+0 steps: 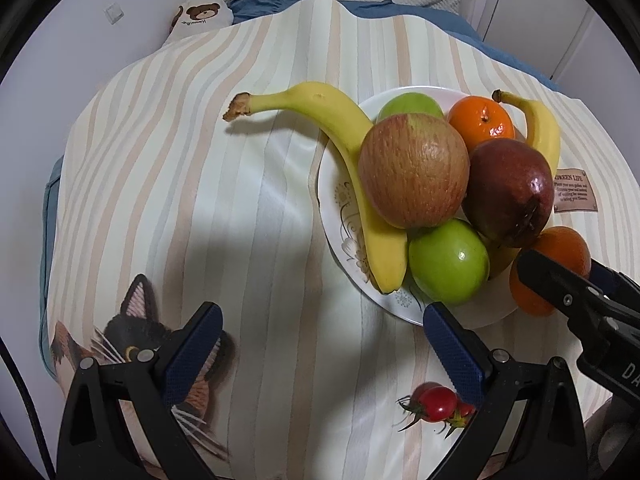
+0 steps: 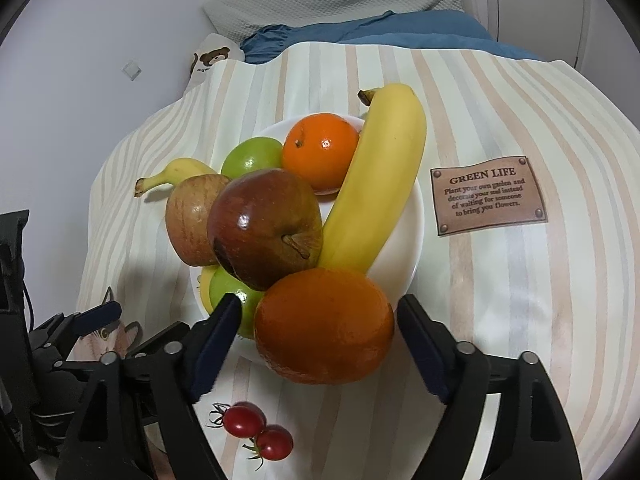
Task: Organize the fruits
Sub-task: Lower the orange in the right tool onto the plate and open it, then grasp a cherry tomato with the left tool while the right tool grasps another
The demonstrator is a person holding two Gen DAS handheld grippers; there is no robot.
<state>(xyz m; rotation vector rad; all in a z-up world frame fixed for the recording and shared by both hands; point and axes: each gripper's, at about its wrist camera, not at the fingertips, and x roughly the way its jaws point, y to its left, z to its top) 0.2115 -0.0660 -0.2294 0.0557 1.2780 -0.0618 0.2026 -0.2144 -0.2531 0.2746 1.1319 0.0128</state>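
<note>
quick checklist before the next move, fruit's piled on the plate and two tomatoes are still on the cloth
1. Left hand-held gripper empty and open: ok, nothing between its fingers.
2. Right hand-held gripper clear of the near orange: cannot tell; the orange sits between open fingers with gaps showing on both sides.
3. Near orange seated on the plate: not ok, it hangs over the front rim.
4. Tomatoes on the plate: not ok, both lie on the cloth.
5. Pile stable: cannot tell; the dark apple rides on top of other fruit.
6. Room for the tomatoes: cannot tell, the plate looks crowded.
</note>
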